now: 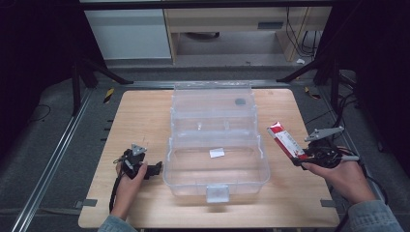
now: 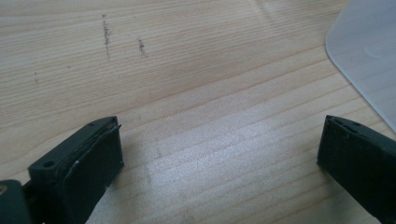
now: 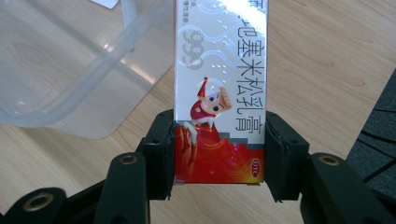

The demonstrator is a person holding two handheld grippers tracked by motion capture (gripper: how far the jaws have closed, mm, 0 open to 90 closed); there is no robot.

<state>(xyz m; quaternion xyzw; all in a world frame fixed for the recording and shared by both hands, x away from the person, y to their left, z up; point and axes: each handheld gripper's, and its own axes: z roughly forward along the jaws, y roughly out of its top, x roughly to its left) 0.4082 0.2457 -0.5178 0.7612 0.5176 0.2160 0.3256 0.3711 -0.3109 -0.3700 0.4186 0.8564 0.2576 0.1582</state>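
Red-and-white carton (image 3: 219, 88): pinched at its lower end by right gripper (image 3: 218, 154), held above table (image 1: 145, 111) beside clear box (image 1: 215, 145). Likely light, stiff, glossy, crushable; best gripped across flat faces. Left gripper (image 2: 219, 154) spread, empty.

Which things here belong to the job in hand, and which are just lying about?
In the job:
- red and white cardboard box, clamped in the right gripper
- clear plastic storage bin, open, beside it

Lying about:
- small white slip inside the bin
- left gripper, open over the bare wooden table
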